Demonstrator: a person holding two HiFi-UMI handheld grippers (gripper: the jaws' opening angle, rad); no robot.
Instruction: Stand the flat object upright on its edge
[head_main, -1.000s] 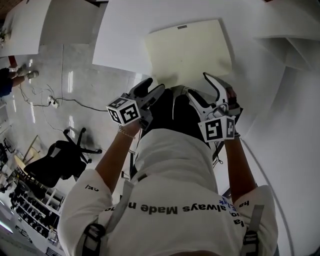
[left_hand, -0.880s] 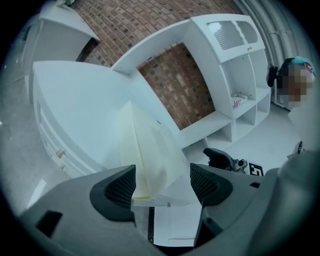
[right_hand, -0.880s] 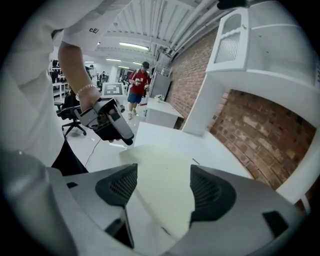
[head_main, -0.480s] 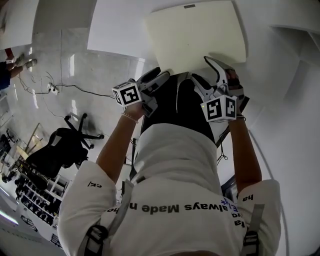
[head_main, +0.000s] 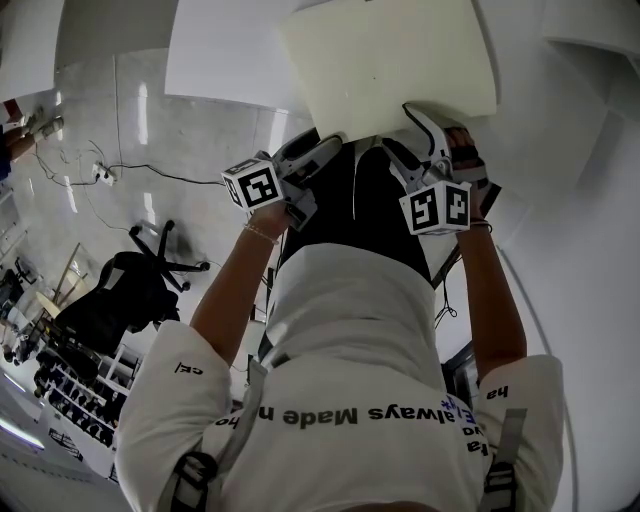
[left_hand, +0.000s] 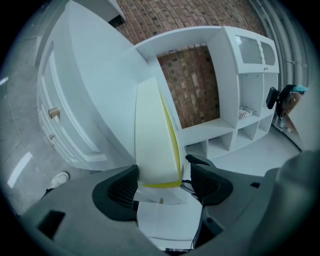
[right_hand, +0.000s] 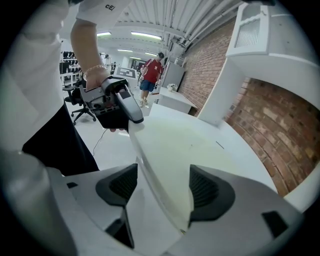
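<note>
A pale cream flat board (head_main: 390, 65) lies on the white table (head_main: 220, 60), its near edge toward me. My left gripper (head_main: 318, 148) is at the board's near left corner. Its jaws have just been opening; the yellow-trimmed board edge (left_hand: 152, 135) sits between them, with a gap at the right pad (left_hand: 207, 185). My right gripper (head_main: 405, 135) is at the near right corner. In the right gripper view the board (right_hand: 200, 145) runs between the wide jaws of that gripper (right_hand: 160, 187), clear of the left pad. The left gripper (right_hand: 122, 102) shows at the far corner.
A black office chair (head_main: 120, 300) and a cable (head_main: 150, 170) are on the floor to the left. A white shelf unit (left_hand: 240, 85) against a brick wall stands behind the table, with white cabinets (left_hand: 75, 115) beside it. A person in red (right_hand: 150, 70) stands far off.
Both grippers have come down to the board's near edge, so that the edge now lies between each pair of jaws. The left jaws stand wider. The board fills more of the head view.
</note>
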